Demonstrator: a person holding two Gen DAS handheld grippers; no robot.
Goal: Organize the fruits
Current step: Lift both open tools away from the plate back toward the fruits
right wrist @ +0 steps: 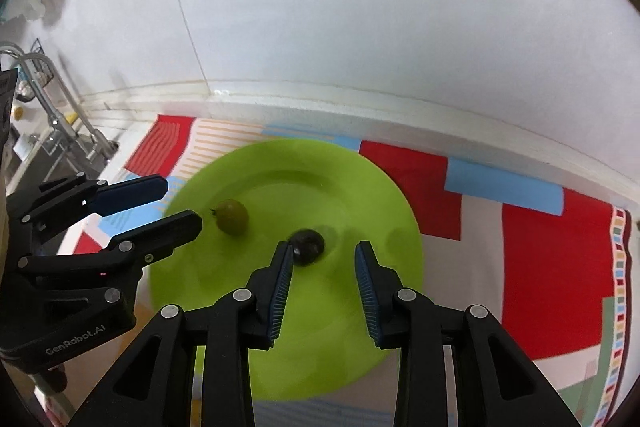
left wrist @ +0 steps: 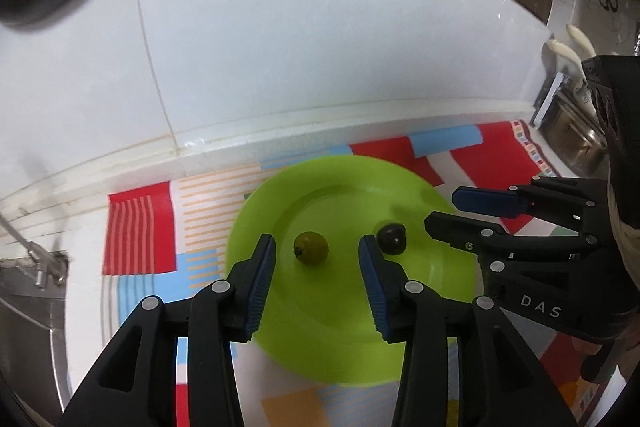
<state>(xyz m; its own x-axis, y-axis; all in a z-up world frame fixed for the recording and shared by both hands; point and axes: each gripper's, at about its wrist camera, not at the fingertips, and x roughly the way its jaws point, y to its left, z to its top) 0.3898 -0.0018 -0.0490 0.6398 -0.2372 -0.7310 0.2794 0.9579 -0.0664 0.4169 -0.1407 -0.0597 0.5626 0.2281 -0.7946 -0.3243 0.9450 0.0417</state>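
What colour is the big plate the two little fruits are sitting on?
The plate is bright lime green, plain with no pattern. It shows best in the right wrist view.

2 readable marks. "DAS", white letters, on the black plastic body of the right tool (left wrist: 440, 211), seen from the left wrist. "GenRobot.AI", pale letters, on the black plastic body of the left tool (right wrist: 182, 203), seen from the right wrist.

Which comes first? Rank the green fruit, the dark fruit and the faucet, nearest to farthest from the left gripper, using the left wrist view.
From the left gripper:
1. Green fruit, between its open fingers, on the plate.
2. Dark fruit, just right of its right finger.
3. Faucet, far left by the sink.
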